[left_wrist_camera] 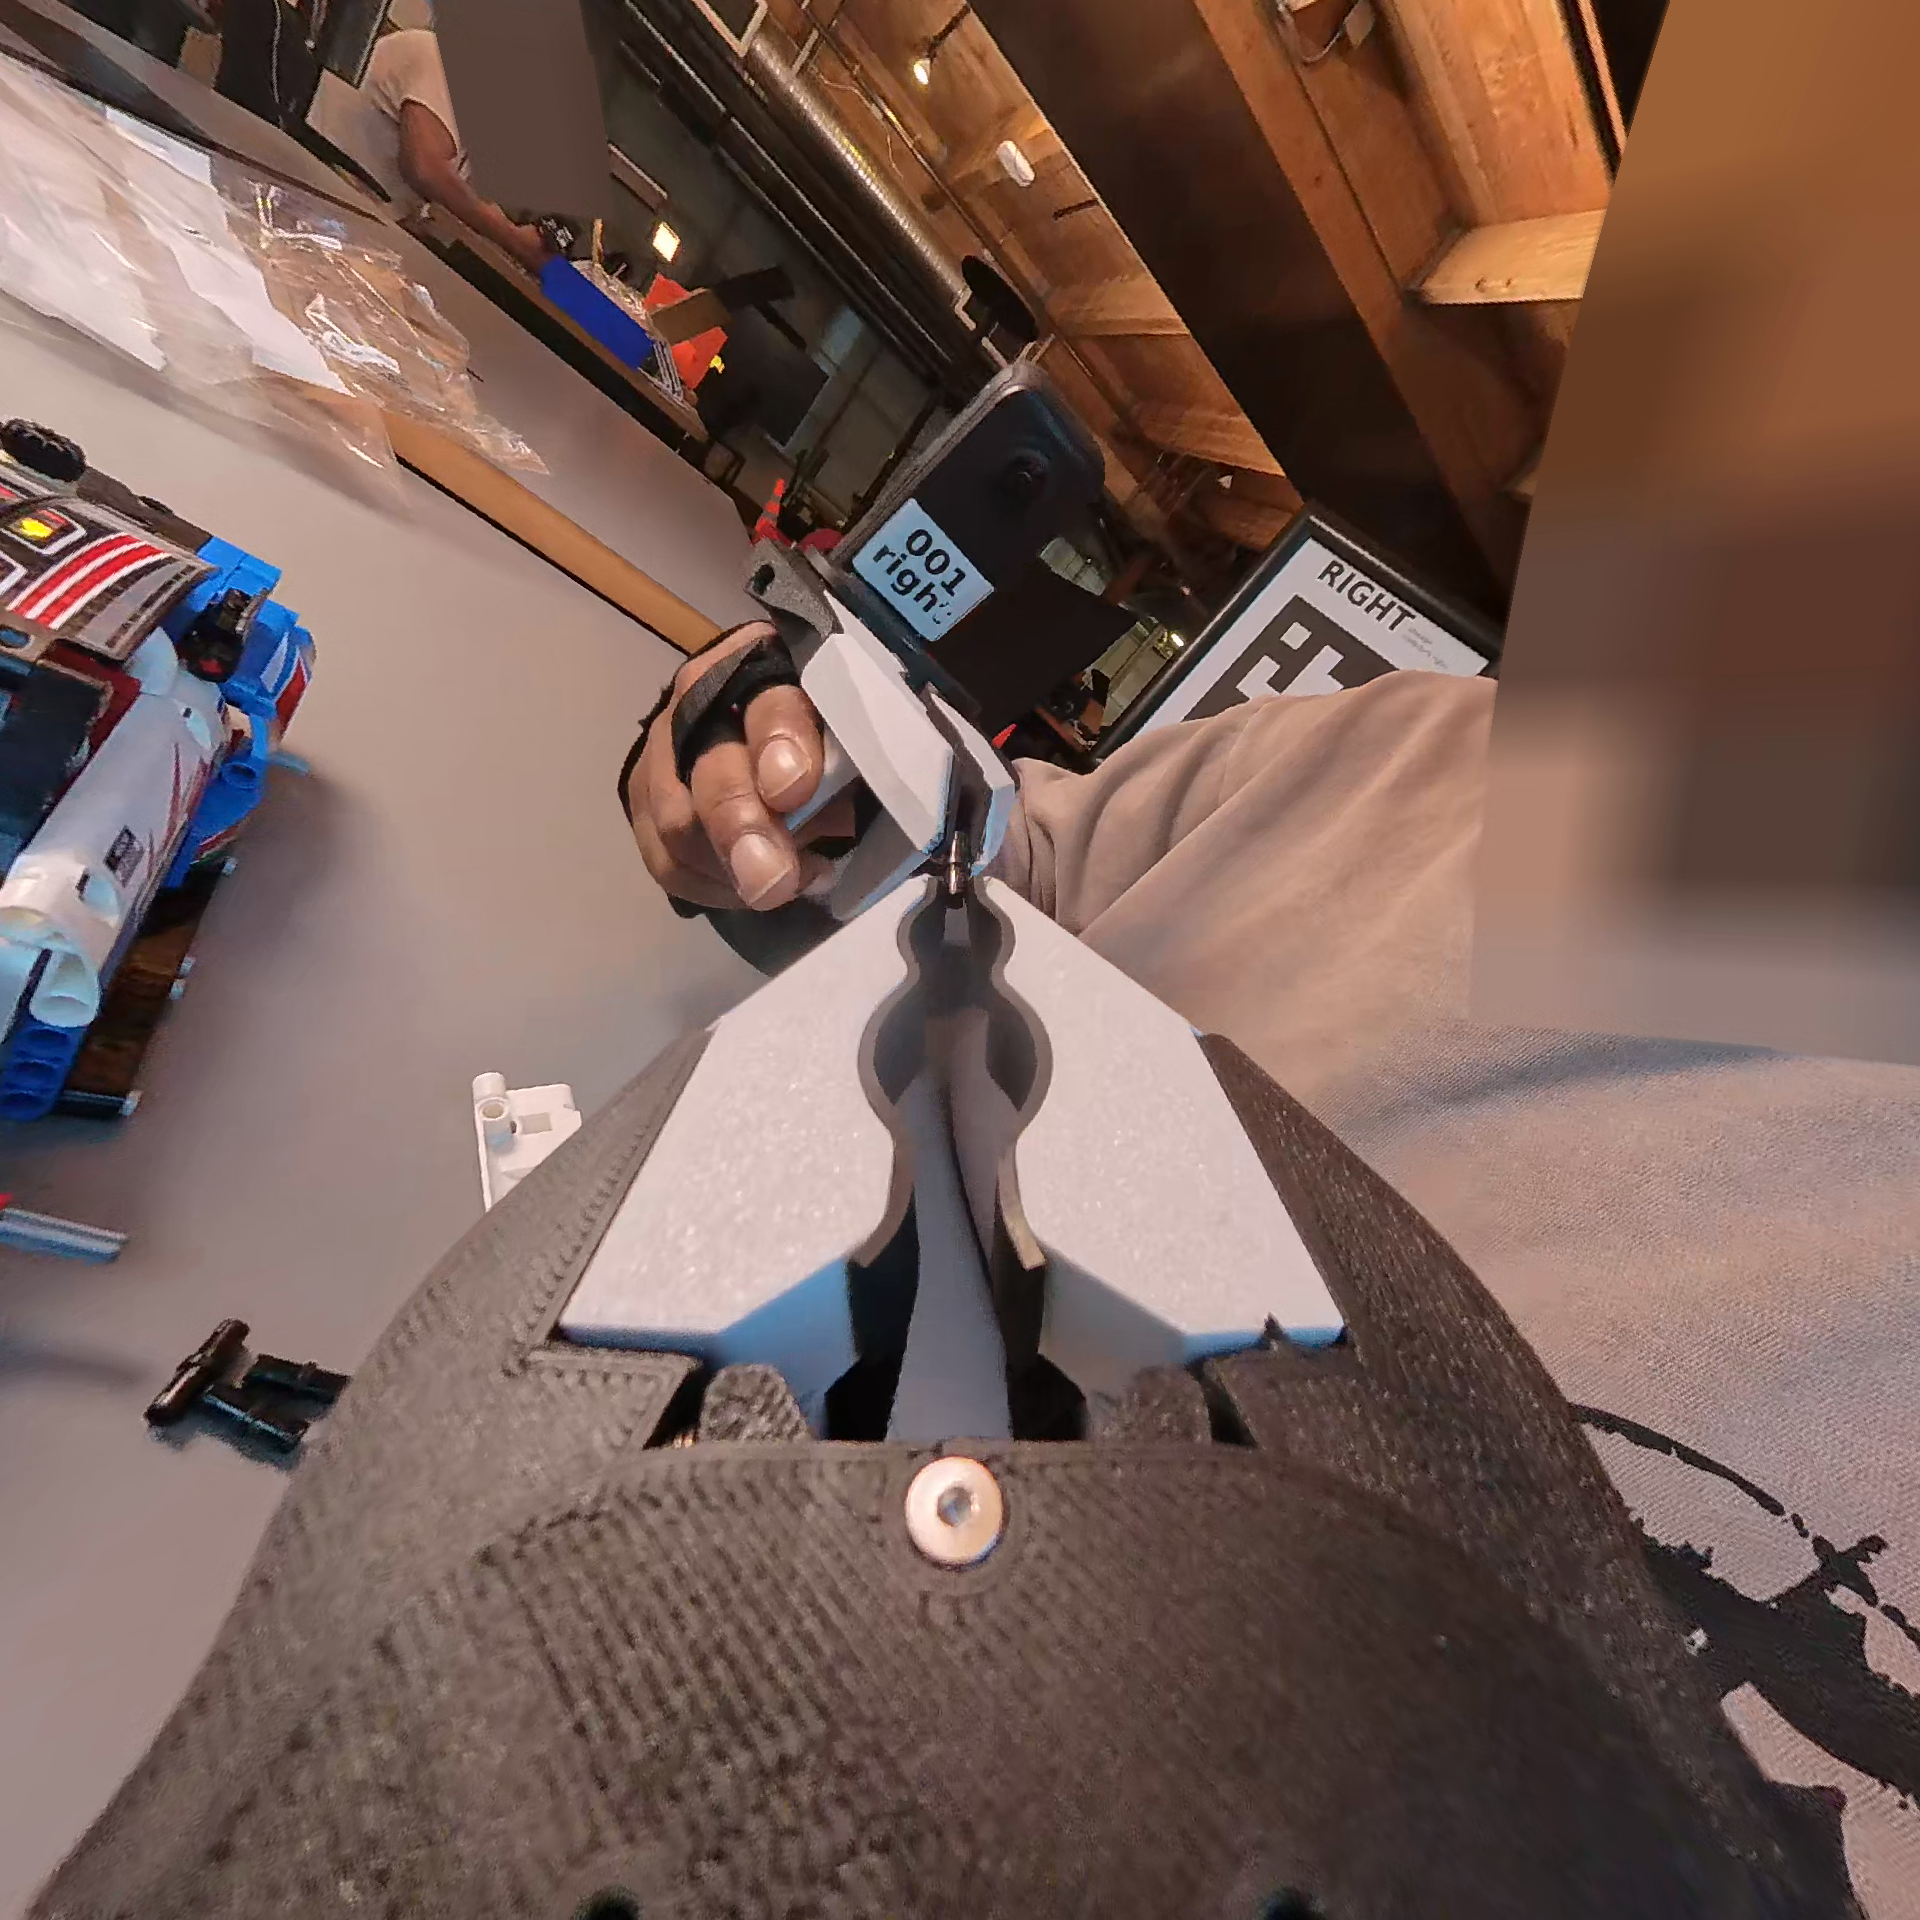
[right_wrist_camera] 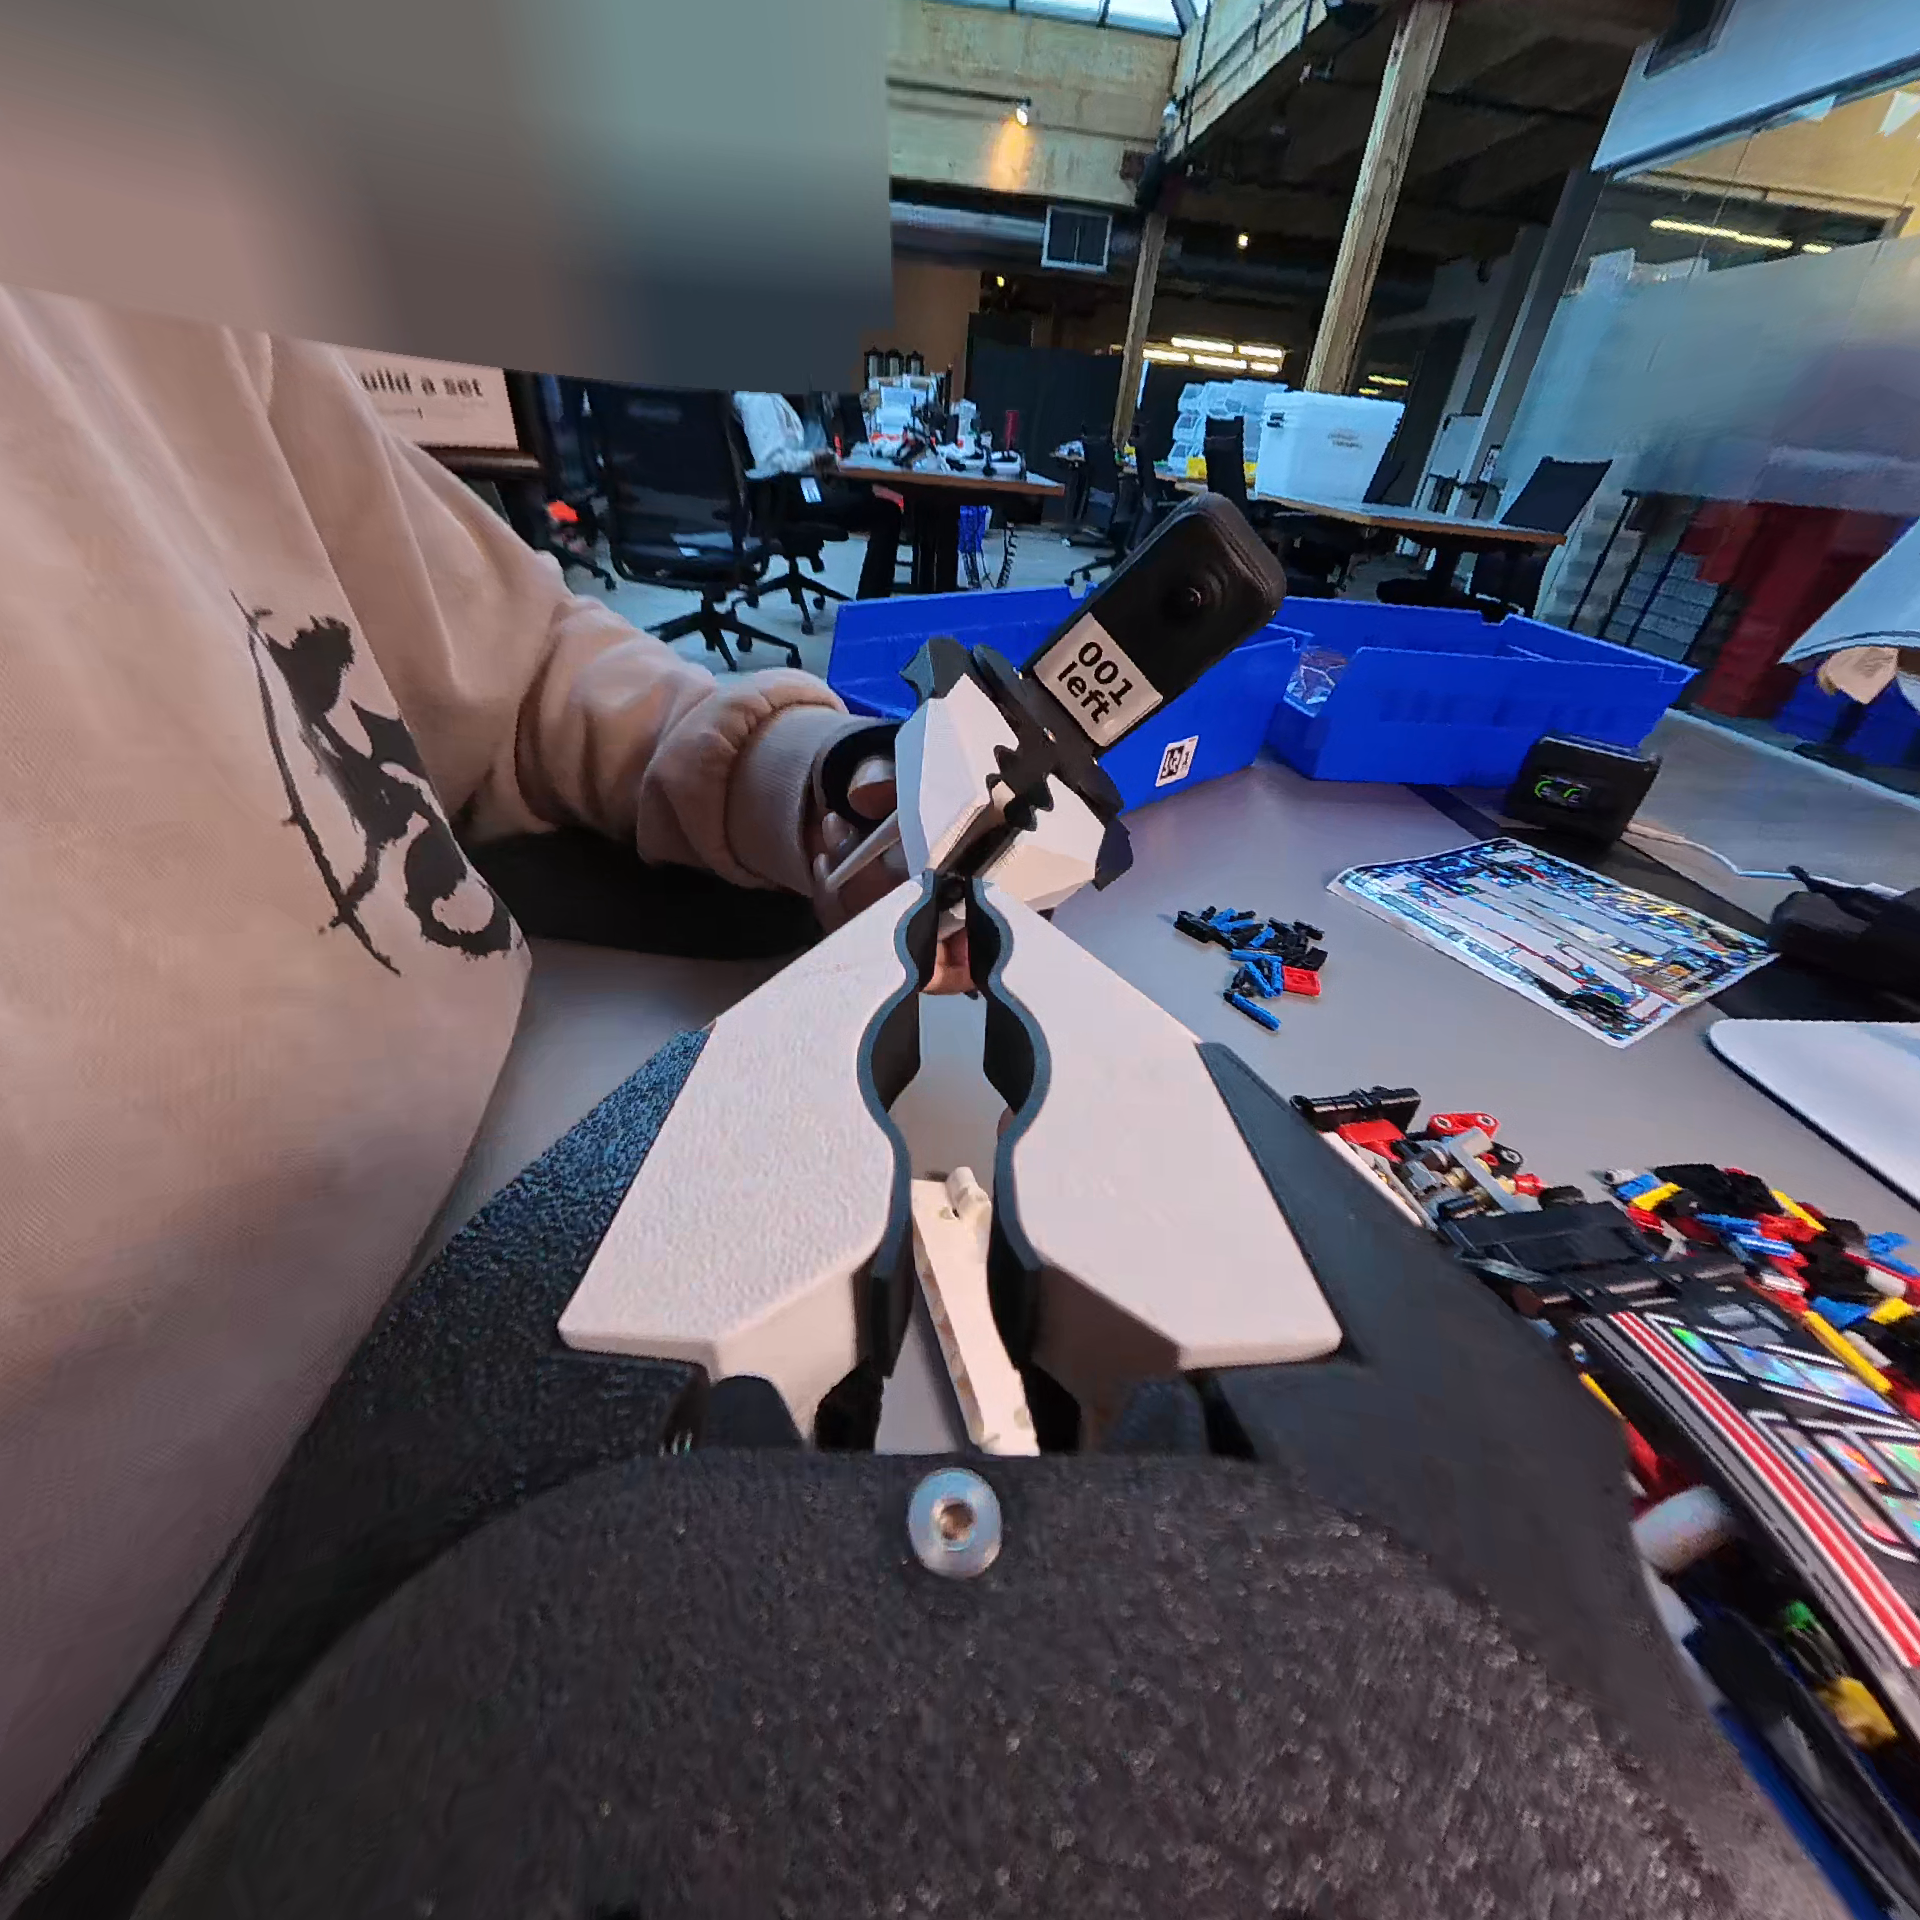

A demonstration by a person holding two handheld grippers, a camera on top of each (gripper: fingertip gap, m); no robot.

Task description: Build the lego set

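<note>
Pin pinched tip-to-tip between left gripper & right gripper, both clamped on it. Handoff/mating step, prob. Next: carry to car at 9 o'clock.

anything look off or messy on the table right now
Nothing looks damaged or spilled. Loose pieces are just scattered: a small blue and black pile beside the instruction sheet, and a black part lying alone near the car model.

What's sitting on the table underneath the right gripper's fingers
In the right wrist view, a white lego panel lies on the grey table below the right gripper. Only a strip shows through the gap; the fingers cover the rest.
</note>
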